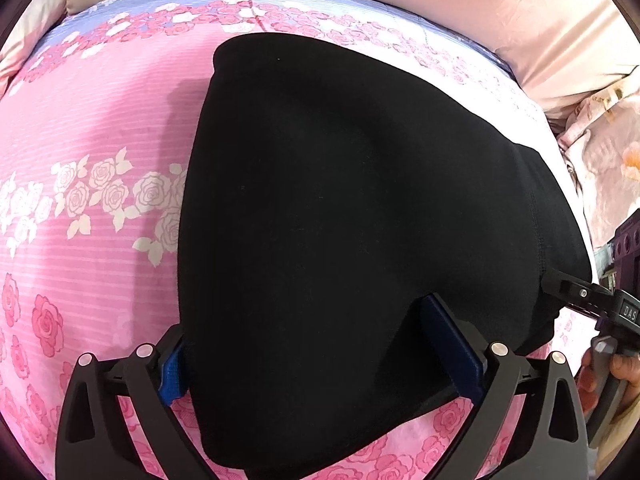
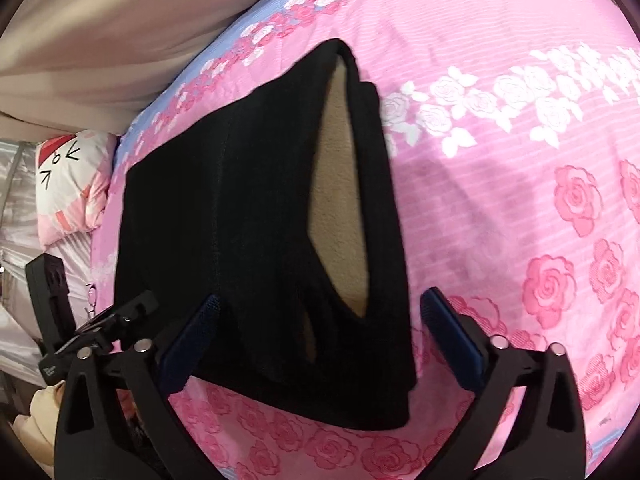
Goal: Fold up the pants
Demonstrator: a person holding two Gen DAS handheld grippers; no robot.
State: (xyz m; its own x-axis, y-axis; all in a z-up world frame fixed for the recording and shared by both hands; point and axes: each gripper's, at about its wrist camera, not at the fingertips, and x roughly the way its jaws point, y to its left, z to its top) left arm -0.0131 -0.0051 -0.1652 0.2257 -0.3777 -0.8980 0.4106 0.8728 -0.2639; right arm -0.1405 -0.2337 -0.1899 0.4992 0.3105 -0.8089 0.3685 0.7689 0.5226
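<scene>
In the left wrist view, the left gripper (image 1: 320, 356) stands at 6 o'clock with its blue-padded fingers (image 1: 452, 344) spread wide apart, released, the near edge of the black pants (image 1: 340, 208) lying between them and spilling over the gap. The cloth touches or hides the inner face of the left pad; whether either pad presses it cannot be told. The pants lie folded into a broad dark slab on the pink rose-print bed sheet (image 1: 92, 128), running from 6 o'clock up toward 12. At 3 to 4 o'clock the right gripper (image 1: 576, 296) meets the edge of the pants, with the person's hand (image 1: 612, 376) below it.

In the right wrist view, the right gripper (image 2: 324, 344) sits at 6 o'clock, its fingers (image 2: 444, 340) likewise spread and released, straddling the near end of the pants (image 2: 224, 216). A tan lining (image 2: 340, 208) shows through an opening in the cloth just beyond. At 8 o'clock the left gripper (image 2: 120, 320) reaches in beside the pants. Farther off at 9 o'clock lies a pink-and-white cartoon pillow (image 2: 68, 184), and at 11 o'clock beige bedding (image 2: 100, 40) borders the sheet (image 2: 520, 220).
</scene>
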